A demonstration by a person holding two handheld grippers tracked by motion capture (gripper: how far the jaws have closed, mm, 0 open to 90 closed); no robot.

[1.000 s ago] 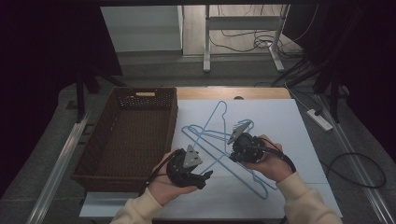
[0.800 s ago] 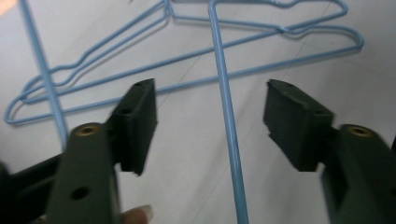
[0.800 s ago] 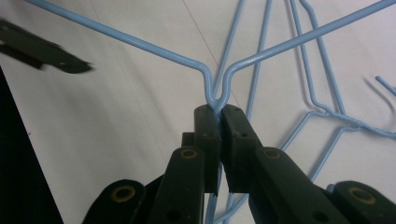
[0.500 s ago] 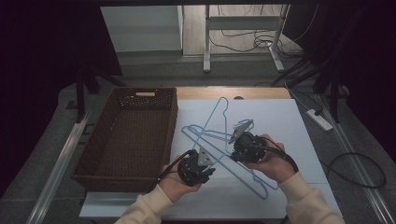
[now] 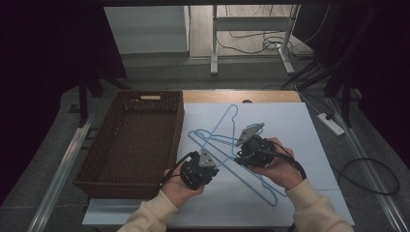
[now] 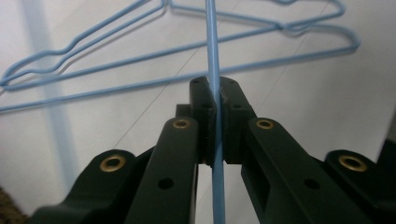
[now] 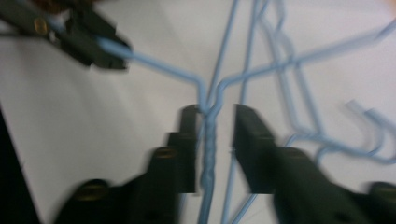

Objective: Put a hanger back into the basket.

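The white mat (image 5: 290, 125) under my work is my landmark. Off its left edge stands the brown wicker basket (image 5: 130, 140), its long wall just beside the mat and nothing of mine touching it. On the mat lie the blue wire hangers (image 5: 212, 133), crossed over one another in a loose tangle toward the mat's middle, with one long blue hanger (image 5: 263, 186) running down toward the near right corner. My left hand comes in from the near edge of the mat, close to the basket's near corner, palm wrapped around the left gripper (image 5: 199, 169), which points out across the mat toward the tangle. Its jaws have just been closing, and in the left gripper view they are pinched tight on a thin blue hanger wire (image 6: 215, 107) that runs straight up between the pads, the other hangers lying flat beyond it. My right hand sits farther right, over the middle of the mat, holding the right gripper (image 5: 251, 147) with its nose turned toward the left one. Its jaws have just been opening; the right gripper view, blurred, shows them standing apart on either side of a hanger's twisted neck (image 7: 209, 149), the pads off the wire.
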